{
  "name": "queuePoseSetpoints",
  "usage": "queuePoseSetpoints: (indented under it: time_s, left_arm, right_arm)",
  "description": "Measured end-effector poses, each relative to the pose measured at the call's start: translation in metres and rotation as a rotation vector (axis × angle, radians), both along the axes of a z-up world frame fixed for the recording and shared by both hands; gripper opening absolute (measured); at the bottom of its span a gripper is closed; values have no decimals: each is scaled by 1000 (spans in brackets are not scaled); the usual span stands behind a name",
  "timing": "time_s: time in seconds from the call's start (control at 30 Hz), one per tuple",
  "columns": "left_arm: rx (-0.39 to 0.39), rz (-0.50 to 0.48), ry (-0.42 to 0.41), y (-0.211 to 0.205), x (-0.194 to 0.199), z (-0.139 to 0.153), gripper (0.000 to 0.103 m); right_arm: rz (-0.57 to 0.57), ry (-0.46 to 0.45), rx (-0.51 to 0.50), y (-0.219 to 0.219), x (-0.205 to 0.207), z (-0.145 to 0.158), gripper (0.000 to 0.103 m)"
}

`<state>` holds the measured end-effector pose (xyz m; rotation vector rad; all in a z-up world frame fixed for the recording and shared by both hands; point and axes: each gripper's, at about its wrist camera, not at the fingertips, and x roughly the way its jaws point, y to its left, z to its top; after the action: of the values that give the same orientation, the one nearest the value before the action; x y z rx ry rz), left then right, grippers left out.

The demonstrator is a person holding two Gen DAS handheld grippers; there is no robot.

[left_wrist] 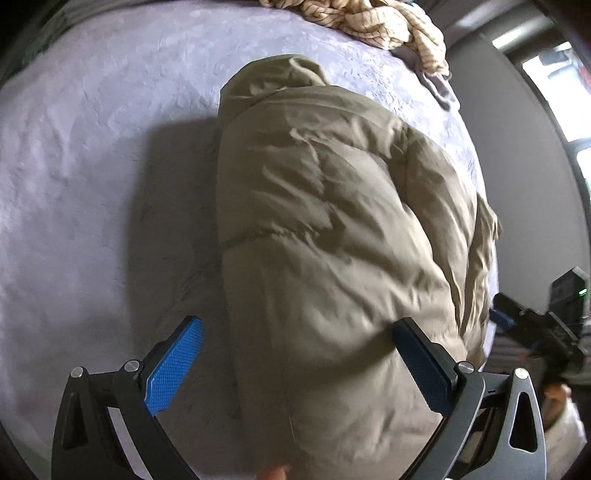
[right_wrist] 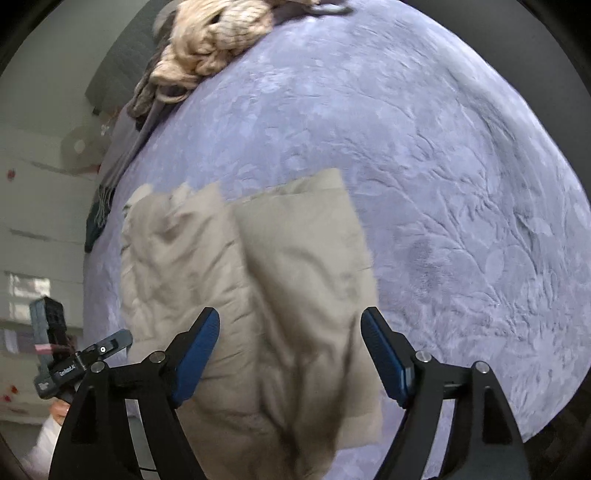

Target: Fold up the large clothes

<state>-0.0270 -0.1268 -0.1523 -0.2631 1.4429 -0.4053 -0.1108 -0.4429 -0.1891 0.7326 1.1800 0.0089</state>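
The puffy jacket (left_wrist: pixel 332 221) looks soft, light and slippery; both the left gripper (left_wrist: pixel 295 369) and the right gripper (right_wrist: pixel 290 354) hang released above it, so pinch its near hem

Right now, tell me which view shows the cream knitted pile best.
The right wrist view: the cream knitted pile appears there almost whole, heaped at the far edge of the purple blanket. The left wrist view crops the pile at the top edge.
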Motion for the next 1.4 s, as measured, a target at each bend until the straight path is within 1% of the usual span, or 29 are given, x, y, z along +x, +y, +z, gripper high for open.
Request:
queuePoseSetpoints:
  time_s: [0.07, 0.2, 0.23, 0.27, 0.3, 0.37, 0.4, 0.47, 0.53, 0.6, 0.67, 0.7, 0.73, 0.8, 0.87, 0.97, 1.03, 1.13, 1.23, 1.27, 1.3, 1.33, 1.37, 1.4]
  left_arm:
    - [-54, 11, 25, 6, 7, -12, 103]
    - [-222, 39, 144, 15, 17, -42, 103]
    - [-246, 48, 159, 16, 17, -47, 103]
    - [-268, 56, 173, 17, 19, -52, 103]
    - [-282, 62, 182, 17, 20, -55, 103]
    - [-298, 71, 194, 15, 19, -62, 103]
    - [-300, 72, 199, 15, 20, -63, 103]
    - [-297, 70, 199, 13, 21, -64, 103]
    - [-292, 67, 199, 12, 21, -64, 103]
    - [-288, 64, 199, 13, 20, -64, 103]
    - [-280, 64, 195, 10, 21, -59, 103]
    - [-274, 63, 192, 8, 21, -59, 103]
    - [-268, 60, 186, 6, 22, -58, 103]
    - [-257, 54, 177, -3, 24, -55, 103]
    - [-255, 51, 177, -6, 26, -56, 103]
    - [-281, 40, 197, -7, 33, -62, 103]
    - [-329, 30, 232, -8, 36, -73, 103]
    - [-386, 26, 275, -12, 40, -84, 103]
    - [-375, -17, 260, -21, 43, -79, 103]
    - [-369, -33, 254, -23, 44, -76, 103]
    - [-364, -49, 249, -26, 46, -73, 99]
    - [-360, -66, 241, -28, 47, -68, 96]
    - [-359, -82, 233, -29, 49, -64, 90]
    - [-363, -103, 220, -29, 50, -57, 84]
  right_arm:
    - [-35, 3, 88, -16, -1, -16, 82]
    - [-87, 28, 285, -36, 0, -58, 83]
    - [-97, 36, 320, -38, 1, -67, 86]
    - [-106, 42, 360, -38, 3, -77, 100]
    - [-111, 43, 390, -38, 4, -84, 102]
    - [-128, 29, 478, -35, 7, -100, 103]
    - [-137, 27, 506, -34, 7, -103, 103]
    - [-170, -28, 622, -33, 7, -107, 103]
    - [-154, -93, 686, -30, 9, -99, 103]
    - [-96, -122, 672, -27, 14, -87, 103]
    - [38, -111, 569, -17, 27, -70, 103]
    - [90, -97, 521, -11, 33, -66, 103]
    - [165, -68, 450, -2, 44, -63, 103]
    - [235, -24, 391, 9, 59, -66, 103]
    - [275, 36, 345, 19, 73, -76, 103]
    - [276, 65, 357, 22, 82, -87, 103]
    - [255, 70, 387, 19, 82, -93, 103]
    - [231, 70, 393, 19, 80, -94, 103]
    - [188, 77, 386, 18, 77, -93, 103]
    - [167, 80, 384, 18, 77, -93, 101]
    - [150, 80, 381, 19, 76, -91, 98]
    - [140, 78, 376, 19, 74, -89, 86]
    - [122, 68, 371, 19, 72, -84, 70]
    - [110, 54, 377, 20, 71, -80, 61]
